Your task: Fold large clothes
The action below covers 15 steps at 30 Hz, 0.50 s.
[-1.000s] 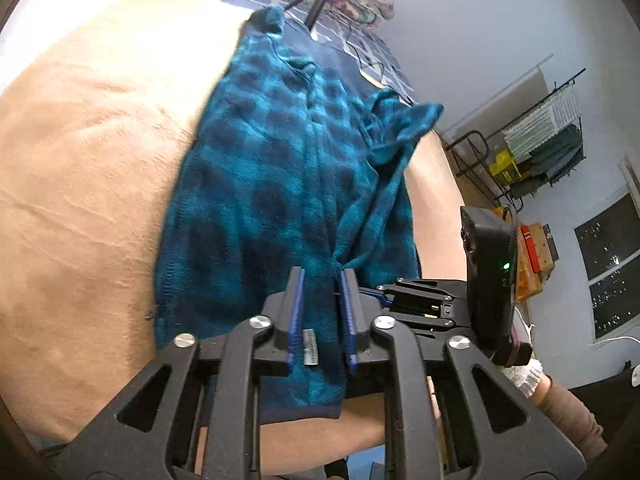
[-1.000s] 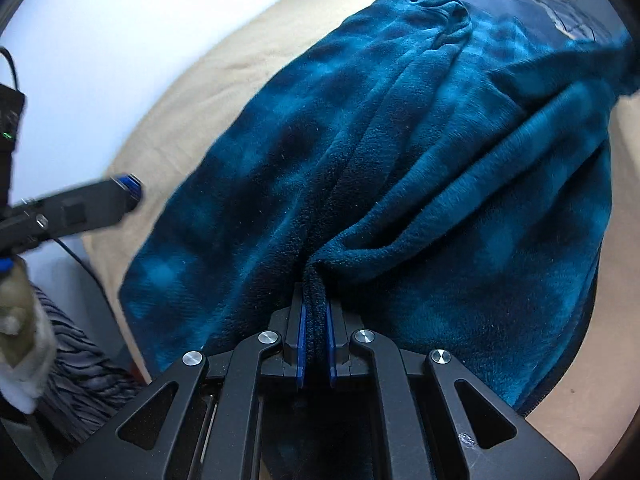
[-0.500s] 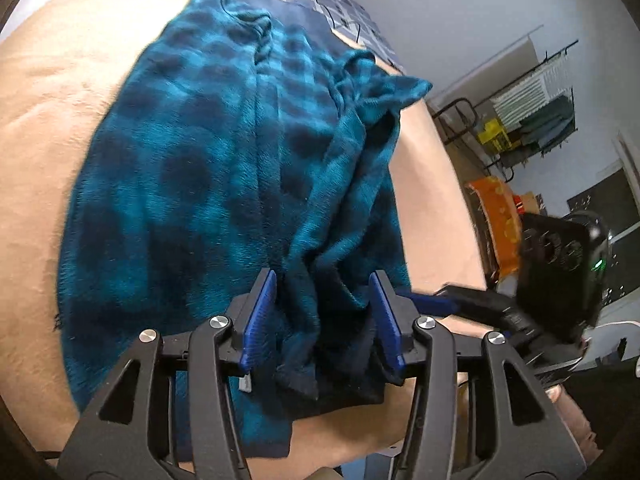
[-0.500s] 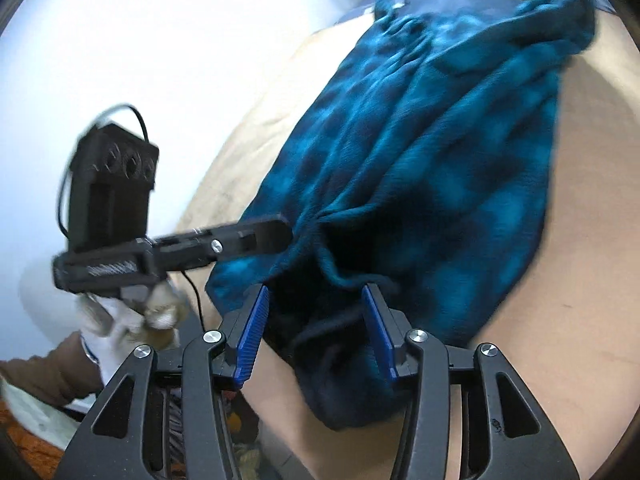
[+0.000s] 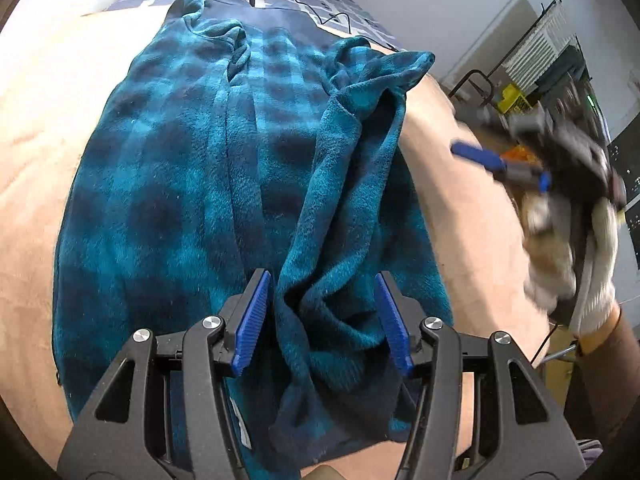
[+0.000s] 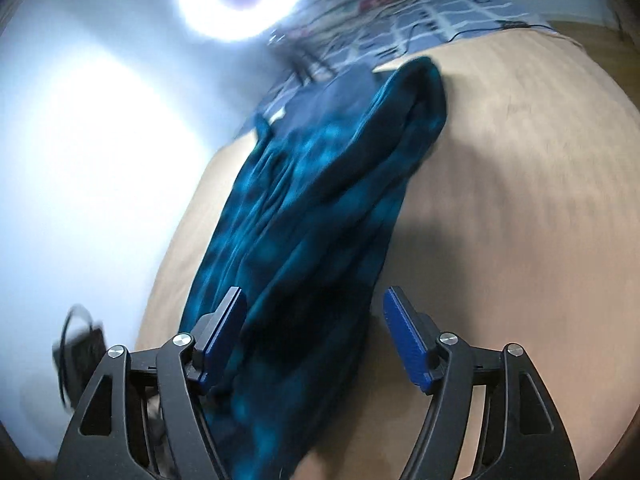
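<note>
blue fleece lay on the bed, both grippers opening

the plaid fleece (image 5: 192,184) lay long on the tan bed (image 5: 28,168), its far end near a checked blanket (image 5: 320,4). one side was folded over the middle and made a thick bunch at the near edge.

the left hand-held gripper (image 5: 324,316) was opening; the bunch stood between its blue pads (image 5: 252,320), but they did not press on it.

the right hand-held gripper (image 6: 316,340) was also opening, spread wide over the near end of the fleece (image 6: 304,216), not pinching it. this view was blurred. a gloved hand (image 5: 576,256) held it at the right side.
</note>
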Motion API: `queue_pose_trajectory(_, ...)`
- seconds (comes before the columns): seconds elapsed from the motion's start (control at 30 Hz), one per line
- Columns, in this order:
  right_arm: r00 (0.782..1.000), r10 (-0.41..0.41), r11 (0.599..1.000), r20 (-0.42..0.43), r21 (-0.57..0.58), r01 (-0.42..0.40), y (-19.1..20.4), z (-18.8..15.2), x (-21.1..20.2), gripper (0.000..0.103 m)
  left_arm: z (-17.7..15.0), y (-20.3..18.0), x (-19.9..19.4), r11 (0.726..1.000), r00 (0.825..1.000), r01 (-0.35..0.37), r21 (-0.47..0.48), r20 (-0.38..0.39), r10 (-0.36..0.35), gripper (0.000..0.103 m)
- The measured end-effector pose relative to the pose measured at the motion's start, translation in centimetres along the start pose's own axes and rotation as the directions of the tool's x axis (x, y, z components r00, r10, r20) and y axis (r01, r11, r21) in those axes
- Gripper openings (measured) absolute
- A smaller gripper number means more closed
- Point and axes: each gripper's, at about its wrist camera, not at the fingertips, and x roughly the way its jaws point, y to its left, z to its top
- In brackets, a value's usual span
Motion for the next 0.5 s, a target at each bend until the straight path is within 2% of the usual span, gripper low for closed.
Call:
queue_pose_trajectory(0.13,0.999,-0.016,0.996,0.039,0.084,0.013,-1.3,3.2,2.8,0.073,0.2,0.0,0.9,1.000,1.000,0.003,0.006,-0.026,-0.003,0.055)
queue_pose_trajectory(0.3,0.992,-0.085,0.979,0.097,0.192,0.065,-3.4,6.5,5.7,0.073,0.3,-0.6,1.7,0.999,0.999,-0.006,0.049,-0.049,0.008,0.054)
queue_pose_trajectory(0.37,0.989,-0.104,0.971,0.104,0.225,0.079,-4.4,7.4,6.1,0.073,0.2,-0.6,2.0,0.999,0.997,0.011,0.040,-0.072,-0.008,0.044)
queue_pose_trajectory(0.43,0.990,-0.106,0.965,0.099,0.250,0.078,-5.2,8.0,6.8,0.073,-0.1,-0.7,2.3,0.998,0.995,0.041,0.038,-0.097,-0.037,0.028)
queue_pose_trajectory(0.5,0.990,-0.101,0.967,0.097,0.243,0.074,-5.1,8.4,7.3,0.073,-0.4,-1.0,2.3,0.998,0.995,0.039,0.053,-0.097,-0.034,0.018)
